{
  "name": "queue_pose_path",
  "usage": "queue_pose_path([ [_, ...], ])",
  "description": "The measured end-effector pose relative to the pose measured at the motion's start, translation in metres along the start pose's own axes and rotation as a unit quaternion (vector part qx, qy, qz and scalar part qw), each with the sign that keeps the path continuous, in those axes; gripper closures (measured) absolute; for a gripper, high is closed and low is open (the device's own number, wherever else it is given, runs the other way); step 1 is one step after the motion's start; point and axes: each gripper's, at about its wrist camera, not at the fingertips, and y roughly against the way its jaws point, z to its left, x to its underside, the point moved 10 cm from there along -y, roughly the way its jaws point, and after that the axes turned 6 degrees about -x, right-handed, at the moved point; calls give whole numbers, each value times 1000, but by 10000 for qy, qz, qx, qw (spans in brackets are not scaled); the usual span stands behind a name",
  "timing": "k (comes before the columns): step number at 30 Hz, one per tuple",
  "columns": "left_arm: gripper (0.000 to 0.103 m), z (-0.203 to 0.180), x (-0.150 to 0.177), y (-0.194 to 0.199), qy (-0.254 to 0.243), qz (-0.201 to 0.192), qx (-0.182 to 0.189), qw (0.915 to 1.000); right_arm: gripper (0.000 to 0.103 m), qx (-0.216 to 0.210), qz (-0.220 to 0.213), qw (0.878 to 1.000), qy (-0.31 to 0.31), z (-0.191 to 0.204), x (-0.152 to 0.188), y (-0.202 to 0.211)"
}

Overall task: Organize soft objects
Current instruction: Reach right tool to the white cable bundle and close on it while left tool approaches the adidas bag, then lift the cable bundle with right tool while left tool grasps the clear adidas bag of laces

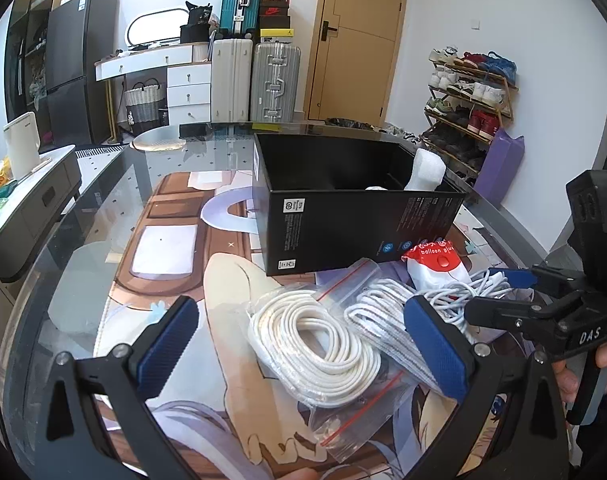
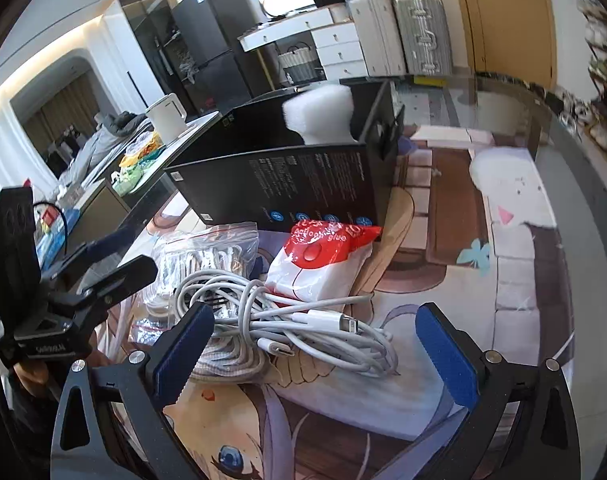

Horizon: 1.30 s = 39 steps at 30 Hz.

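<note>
A loose white charging cable (image 2: 303, 332) lies in a tangled bundle on the printed table mat (image 2: 515, 248), its plug ends showing on top. It sits between the spread blue-padded fingers of the right gripper (image 2: 323, 356), which is released and grips nothing. Just behind the cable, touching it, is a red-and-white packet marked "balloon glue" (image 2: 323, 260), and to its left are clear zip bags. In the left wrist view, one bag holds a coil of white rope (image 1: 319, 344) and the one beside it holds a flatter white cord (image 1: 383, 312); both lie between the wide-open fingers of the left gripper (image 1: 303, 348), also holding nothing. Whether its right pad touches the cord bag is hard to tell. Behind the pile stands an open black box (image 1: 343, 216) with a piece of white foam (image 1: 425, 170) upright in its far right corner. The mat lies on a glass table (image 1: 103, 200).
</note>
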Motion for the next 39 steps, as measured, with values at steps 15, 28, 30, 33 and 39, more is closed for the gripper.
queue_pose_path([
  [15,0,-1,1,0,-8,2,3,10000,1,52,-34,9996,-274,-1,0,-4],
  [28,0,-3,3,-2,-31,57,20,10000,32,-223,-149,9984,-493,-3,1,4],
  [30,0,-3,3,-2,-35,73,21,10000,33,-214,-170,9985,-472,-2,1,6],
  [33,0,-3,3,-3,-35,88,38,9999,34,-238,-203,9984,-468,-2,0,8],
  [39,0,-2,4,-4,-29,132,69,9999,34,-353,-461,9974,-438,-1,-9,20],
])
